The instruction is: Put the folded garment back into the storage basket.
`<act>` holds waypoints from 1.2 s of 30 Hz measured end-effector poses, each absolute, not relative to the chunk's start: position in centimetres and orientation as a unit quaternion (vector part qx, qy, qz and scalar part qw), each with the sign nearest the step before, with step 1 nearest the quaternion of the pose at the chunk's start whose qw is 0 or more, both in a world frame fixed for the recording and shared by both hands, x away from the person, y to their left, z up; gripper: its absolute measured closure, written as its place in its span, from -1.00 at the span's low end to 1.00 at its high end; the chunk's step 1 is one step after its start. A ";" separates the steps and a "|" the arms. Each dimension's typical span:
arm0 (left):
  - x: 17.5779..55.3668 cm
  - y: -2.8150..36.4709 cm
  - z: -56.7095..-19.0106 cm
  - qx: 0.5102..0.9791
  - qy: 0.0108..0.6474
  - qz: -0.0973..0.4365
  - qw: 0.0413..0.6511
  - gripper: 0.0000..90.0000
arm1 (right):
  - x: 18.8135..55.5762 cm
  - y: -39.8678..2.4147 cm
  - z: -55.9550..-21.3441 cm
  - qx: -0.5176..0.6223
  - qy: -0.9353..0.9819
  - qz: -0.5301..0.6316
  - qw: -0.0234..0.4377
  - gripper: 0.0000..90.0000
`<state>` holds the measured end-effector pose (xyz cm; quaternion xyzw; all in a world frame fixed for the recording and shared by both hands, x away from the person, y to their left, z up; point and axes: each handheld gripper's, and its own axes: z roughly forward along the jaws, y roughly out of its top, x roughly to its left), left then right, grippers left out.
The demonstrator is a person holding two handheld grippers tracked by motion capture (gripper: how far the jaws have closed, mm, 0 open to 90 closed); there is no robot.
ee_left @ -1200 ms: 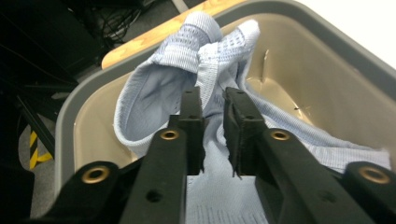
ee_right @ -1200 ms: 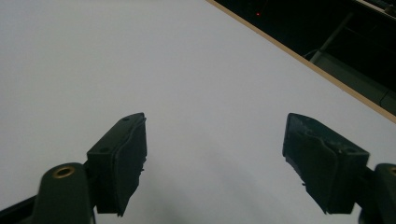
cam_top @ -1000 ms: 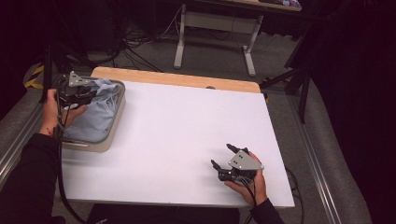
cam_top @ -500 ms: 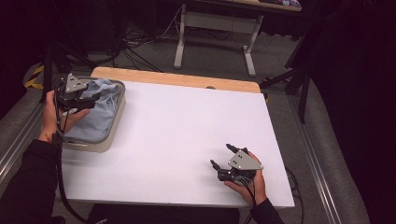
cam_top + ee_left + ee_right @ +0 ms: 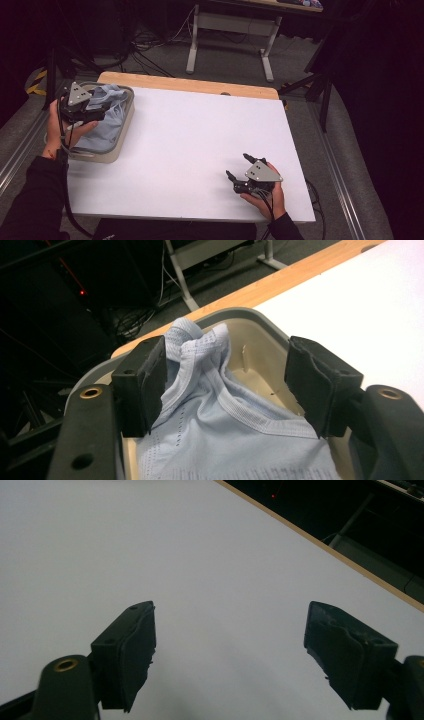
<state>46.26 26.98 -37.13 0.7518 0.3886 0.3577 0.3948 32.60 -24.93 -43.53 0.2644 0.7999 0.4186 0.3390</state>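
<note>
- The left gripper (image 5: 102, 116) is hovering over the beige tray (image 5: 126, 118) at the far left of the white table (image 5: 200, 145). Its jaws have just been opening and are now standing well apart.
- In the left gripper view, the pale blue cloth (image 5: 210, 410) is sitting bunched in the tray between the jaws — its raised peak is touching the left pad (image 5: 145, 385), while the right pad is standing clear of it, so nothing is being pinched.
- In the high view the cloth (image 5: 107, 125) is lying inside the tray, heaped toward its far end.
- The right gripper (image 5: 239, 171) is resting low at the near right of the table, well apart from the tray — jaws spread wide, holding nothing, with bare tabletop (image 5: 210, 580) between them.
</note>
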 end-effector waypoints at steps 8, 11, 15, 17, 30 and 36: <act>45.5 26.1 -37.0 0.750 0.376 0.364 0.405 -0.42 | 32.6 -24.9 -43.5 0.265 0.799 0.419 0.341 -0.52; 45.3 25.9 -36.9 0.745 0.374 0.362 0.417 -0.47 | 32.6 -25.0 -43.5 0.265 0.798 0.420 0.341 -0.52; 44.9 25.2 -36.8 0.743 0.371 0.365 0.421 -0.52 | 32.6 -24.9 -43.5 0.266 0.798 0.420 0.341 -0.52; 44.5 24.9 -36.7 0.739 0.365 0.367 0.431 -0.55 | 32.6 -25.0 -43.5 0.266 0.797 0.420 0.342 -0.52; 43.6 23.9 -36.4 0.735 0.355 0.364 0.449 -0.67 | 32.5 -25.1 -43.4 0.267 0.792 0.426 0.347 -0.54; 43.3 23.3 -36.6 0.735 0.345 0.361 0.458 -0.77 | 32.5 -25.2 -43.4 0.269 0.789 0.427 0.350 -0.55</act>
